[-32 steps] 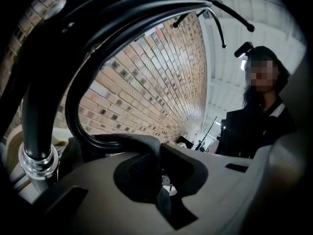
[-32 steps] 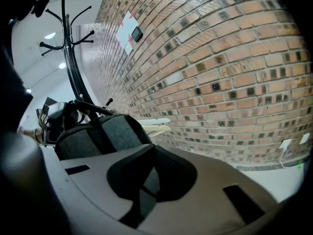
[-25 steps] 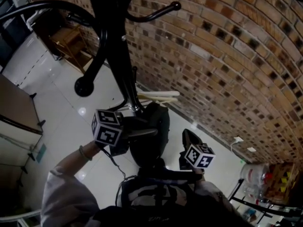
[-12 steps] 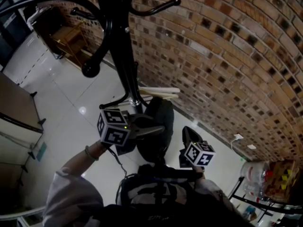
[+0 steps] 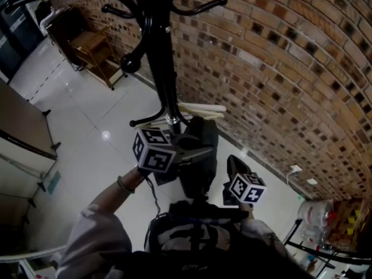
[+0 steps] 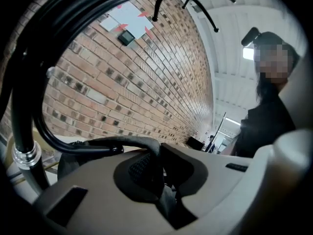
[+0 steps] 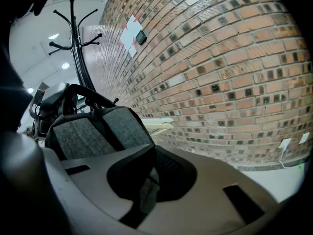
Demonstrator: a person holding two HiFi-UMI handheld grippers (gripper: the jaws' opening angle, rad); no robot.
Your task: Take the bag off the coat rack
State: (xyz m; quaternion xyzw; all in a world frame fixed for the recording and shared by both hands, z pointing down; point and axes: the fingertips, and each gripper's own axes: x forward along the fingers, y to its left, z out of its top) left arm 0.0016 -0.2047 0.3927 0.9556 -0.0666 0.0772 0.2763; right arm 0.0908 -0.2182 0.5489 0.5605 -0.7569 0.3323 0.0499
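Jaws of the left gripper (image 6: 157,153) are pinched on the black strap (image 6: 115,141) of the bag (image 5: 200,158), almost closed, only the strap's thickness keeping them apart. Grip is on the top of the strap loop, likely so the bag hangs straight down and can be lifted clear. Left arm is reaching forward, low beside the pole of the coat rack (image 5: 164,68).

The strap arches over a thin black peg (image 6: 95,150) with a knob end, which is probably a low hook of the rack. Can't tell if the loop has cleared that knob, so I judge the bag as held but maybe not free of the rack.

Bag is dark with grey fabric panels and hangs just right of the pole, near the rack's base and above the white tile floor (image 5: 75,109). The brick wall (image 5: 279,68) is close behind. The upper hooks look bare.

Right gripper (image 7: 149,153) sits lower and right of the bag, near the person's body. Its jaws are pressed together with nothing between them and point at the bag's grey panels. It takes no load, likely parked as a spare to steady the bag if it swings.
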